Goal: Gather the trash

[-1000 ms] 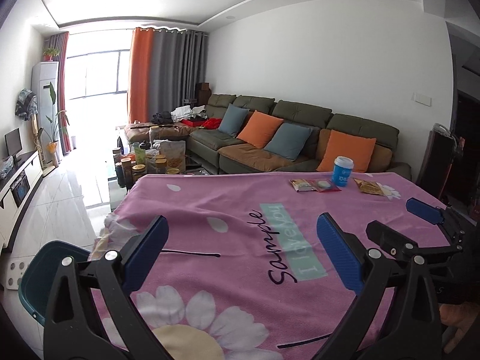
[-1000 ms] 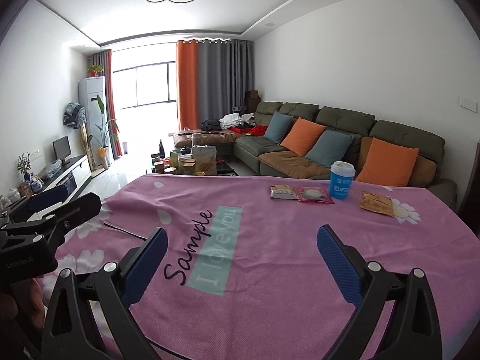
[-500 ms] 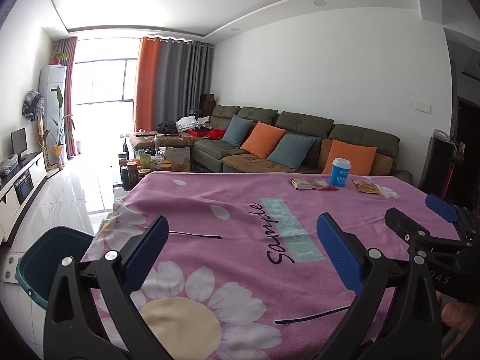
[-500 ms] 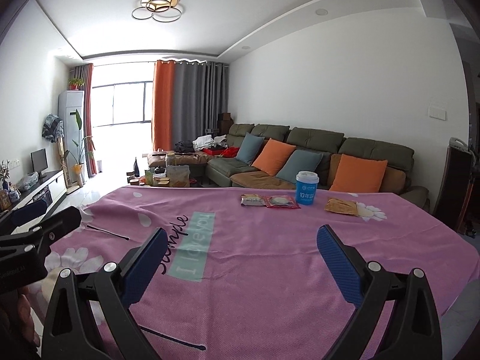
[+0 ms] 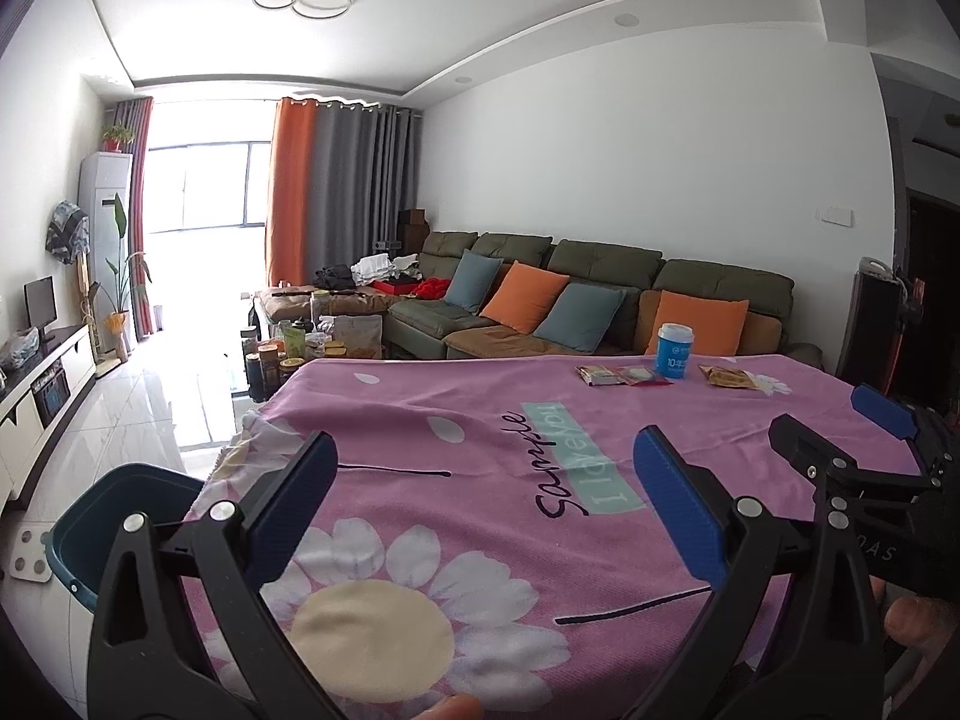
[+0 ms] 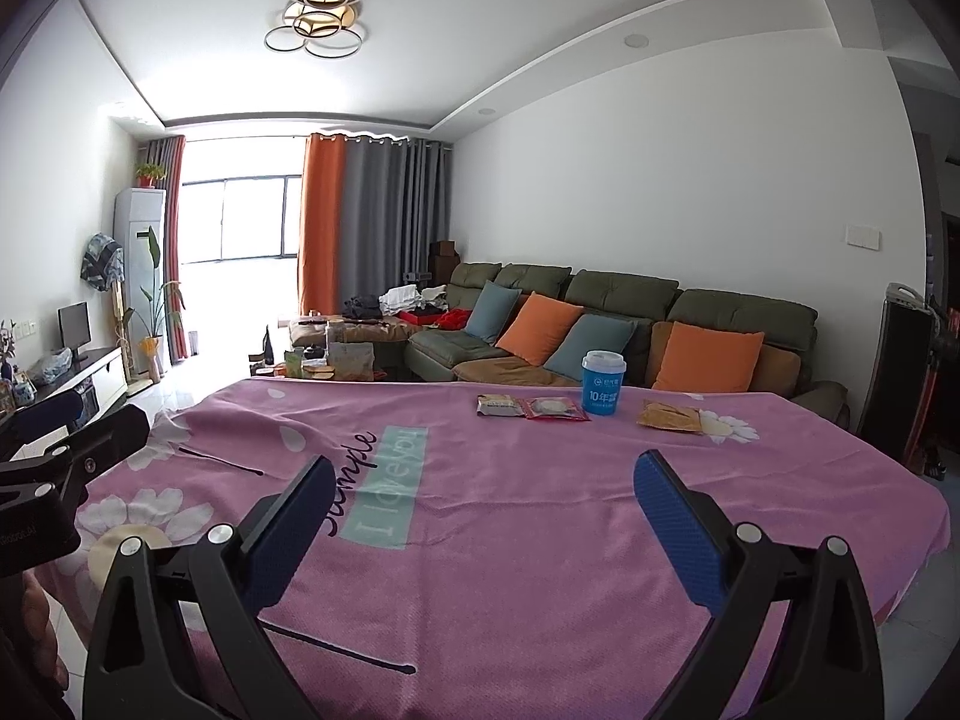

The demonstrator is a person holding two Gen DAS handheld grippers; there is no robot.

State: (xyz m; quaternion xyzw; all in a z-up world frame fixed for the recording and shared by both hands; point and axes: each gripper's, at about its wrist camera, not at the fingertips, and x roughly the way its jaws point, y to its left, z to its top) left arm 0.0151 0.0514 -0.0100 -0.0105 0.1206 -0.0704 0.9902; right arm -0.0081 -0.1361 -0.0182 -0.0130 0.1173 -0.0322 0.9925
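Wrappers lie well beyond both grippers' wide-apart jaws.

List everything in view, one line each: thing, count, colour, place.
cup: 1, blue with white lid, far side of the table
snack wrappers: 2, tan and red, side by side left of the cup
brown packet: 1, right of the cup
tablecloth: 1, pink with daisies, covering the table
bin: 1, teal, on the floor off the table's left corner
sofa: 1, green, orange and blue cushions, behind the table
left claw: 1, black with blue pads, open
right claw: 1, same colours, open
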